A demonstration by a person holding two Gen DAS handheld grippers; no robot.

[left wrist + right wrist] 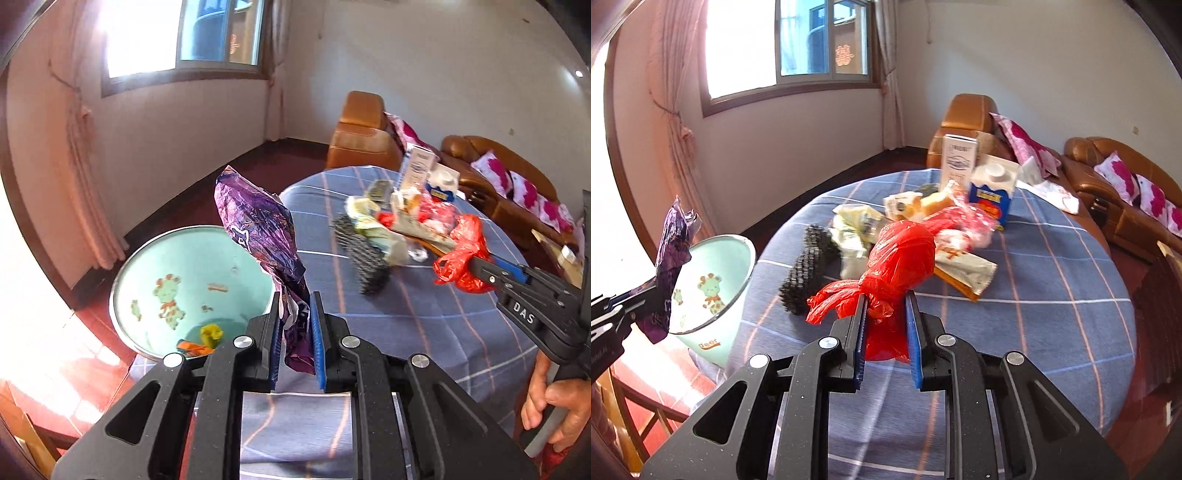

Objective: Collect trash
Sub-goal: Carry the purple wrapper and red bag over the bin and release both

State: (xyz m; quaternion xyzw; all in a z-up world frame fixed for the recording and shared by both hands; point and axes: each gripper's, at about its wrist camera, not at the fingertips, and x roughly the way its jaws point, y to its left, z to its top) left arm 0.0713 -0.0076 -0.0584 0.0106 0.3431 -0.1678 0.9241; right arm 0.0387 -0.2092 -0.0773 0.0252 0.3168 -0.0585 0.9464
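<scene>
While each claw was clenched on trash, left claw on wrapper, right claw on red bag, the bin ahead-left probably needed the next drop.

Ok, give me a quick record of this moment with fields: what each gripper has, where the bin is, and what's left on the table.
left gripper: shut on purple wrapper, held upright beside the bin
right gripper: shut on red plastic bag, above the table
bin: mint green, deer print, at the table's left edge; yellow and orange scraps already inside
table: round, blue checked cloth
left on table: black scrubber, white box, blue carton, crumpled wrappers
</scene>
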